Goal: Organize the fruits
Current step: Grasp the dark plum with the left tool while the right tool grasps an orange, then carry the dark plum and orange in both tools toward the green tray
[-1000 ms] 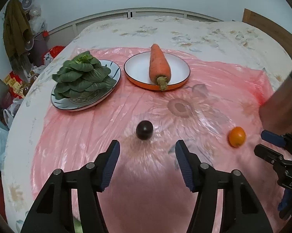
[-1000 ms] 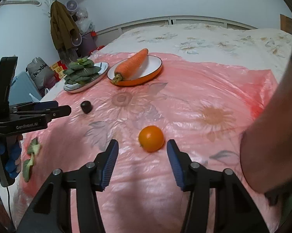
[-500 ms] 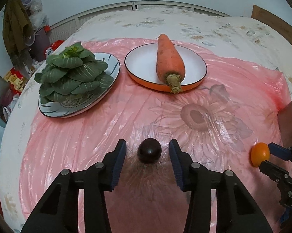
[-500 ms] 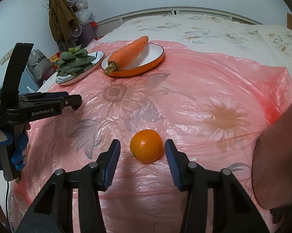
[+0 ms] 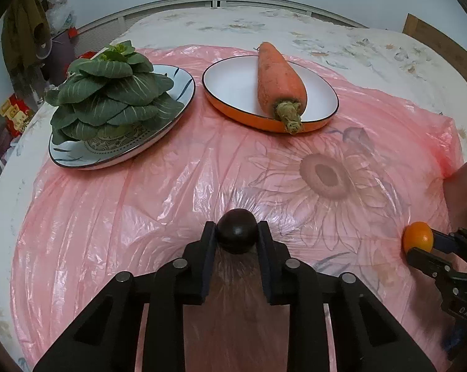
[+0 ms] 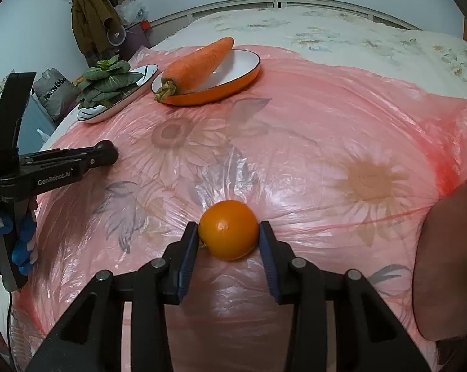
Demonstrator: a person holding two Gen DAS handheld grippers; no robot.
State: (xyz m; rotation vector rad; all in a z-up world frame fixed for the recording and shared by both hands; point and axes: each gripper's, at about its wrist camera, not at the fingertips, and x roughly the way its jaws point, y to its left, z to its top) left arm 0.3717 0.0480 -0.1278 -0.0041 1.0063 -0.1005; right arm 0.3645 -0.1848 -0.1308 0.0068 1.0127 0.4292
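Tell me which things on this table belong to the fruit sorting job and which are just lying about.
Part of the job:
- small round orange fruit, in the right gripper
- dark purple round fruit, in the left gripper

Just lying about:
- large orange carrot on the orange-rimmed white plate
- leafy greens on the patterned plate

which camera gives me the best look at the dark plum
The left wrist view: the dark plum sits centred and close, clamped between the left gripper fingers. In the right wrist view that gripper's side hides it.
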